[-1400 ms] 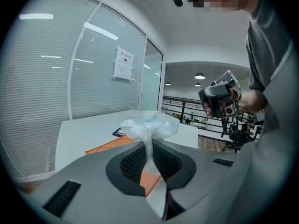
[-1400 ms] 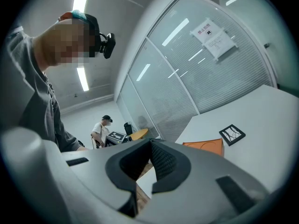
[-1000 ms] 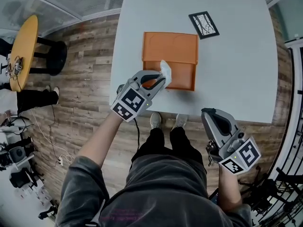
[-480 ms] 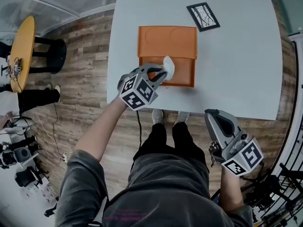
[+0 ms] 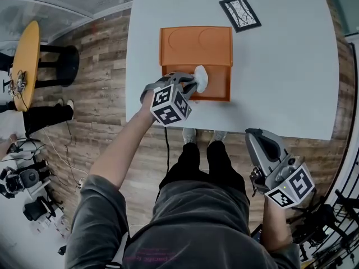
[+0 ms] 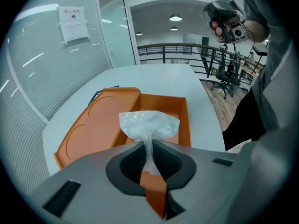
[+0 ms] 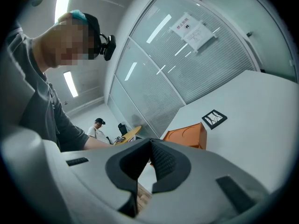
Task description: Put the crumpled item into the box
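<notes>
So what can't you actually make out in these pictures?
- Head view: the left gripper covers the near-left floor of the orange box.
- Left gripper view: the lower end of the crumpled white item is hidden, pinched between the jaws.
- Left gripper view: the print on the wall notice is too small.

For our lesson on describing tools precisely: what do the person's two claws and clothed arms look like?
The left claw and the right claw are grey moulded shells with dark ribbed pads inside a rounded opening. Each carries a cube with black-and-white square markers. The person wears a grey short-sleeved shirt and dark trousers.
</notes>
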The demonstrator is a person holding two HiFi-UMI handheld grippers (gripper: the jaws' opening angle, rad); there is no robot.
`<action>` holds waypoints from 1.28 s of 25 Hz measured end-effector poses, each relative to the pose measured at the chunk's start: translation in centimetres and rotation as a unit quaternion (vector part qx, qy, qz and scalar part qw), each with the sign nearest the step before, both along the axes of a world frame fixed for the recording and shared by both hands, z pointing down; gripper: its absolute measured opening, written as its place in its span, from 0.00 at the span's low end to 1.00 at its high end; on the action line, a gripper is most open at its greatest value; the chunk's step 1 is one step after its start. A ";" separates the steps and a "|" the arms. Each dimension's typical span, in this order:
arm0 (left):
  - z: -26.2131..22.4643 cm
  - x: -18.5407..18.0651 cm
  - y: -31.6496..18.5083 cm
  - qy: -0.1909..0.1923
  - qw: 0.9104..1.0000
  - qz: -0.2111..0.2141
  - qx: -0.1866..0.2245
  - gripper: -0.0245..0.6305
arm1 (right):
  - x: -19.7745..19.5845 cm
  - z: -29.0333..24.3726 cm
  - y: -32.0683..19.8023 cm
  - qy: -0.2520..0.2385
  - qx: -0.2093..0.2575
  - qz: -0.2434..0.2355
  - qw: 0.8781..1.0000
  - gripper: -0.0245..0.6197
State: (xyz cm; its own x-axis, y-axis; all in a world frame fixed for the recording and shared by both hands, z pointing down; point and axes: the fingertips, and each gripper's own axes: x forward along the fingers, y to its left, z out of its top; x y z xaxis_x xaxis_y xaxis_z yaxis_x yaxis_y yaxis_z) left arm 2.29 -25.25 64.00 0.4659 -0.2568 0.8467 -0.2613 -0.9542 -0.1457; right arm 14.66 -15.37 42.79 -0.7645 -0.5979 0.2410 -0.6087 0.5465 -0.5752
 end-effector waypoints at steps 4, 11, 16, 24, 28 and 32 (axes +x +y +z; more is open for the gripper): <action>0.5 0.6 0.1 -0.028 0.999 0.022 0.009 0.12 | 0.6 0.4 -0.1 -0.001 -0.004 0.004 1.000 0.05; 2.3 1.1 0.5 -0.071 0.997 0.044 0.006 0.12 | 1.2 0.9 -0.2 -0.003 -0.008 0.009 1.000 0.05; 3.2 0.5 0.8 -0.099 0.993 0.055 0.014 0.12 | 1.3 0.7 -0.2 -0.003 -0.007 0.011 1.000 0.05; 3.3 0.8 0.9 -0.111 0.992 0.061 0.014 0.14 | 1.3 0.4 -0.3 -0.003 -0.004 0.010 1.000 0.05; 3.9 0.7 0.7 -0.117 0.991 0.060 0.020 0.16 | 1.4 0.5 -0.3 -0.001 -0.004 0.011 1.000 0.05; 4.2 0.5 0.3 -0.117 0.991 0.057 0.023 0.18 | 1.3 0.3 -0.3 0.000 -0.003 0.012 1.000 0.05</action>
State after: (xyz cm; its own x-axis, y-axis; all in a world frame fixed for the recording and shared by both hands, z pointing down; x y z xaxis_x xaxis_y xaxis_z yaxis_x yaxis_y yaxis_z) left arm 2.80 -24.90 68.23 0.2861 -0.2556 0.9235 -0.1064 -0.9663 -0.2345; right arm 15.97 -15.71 43.08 -0.7501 -0.6147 0.2440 -0.6212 0.5283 -0.5788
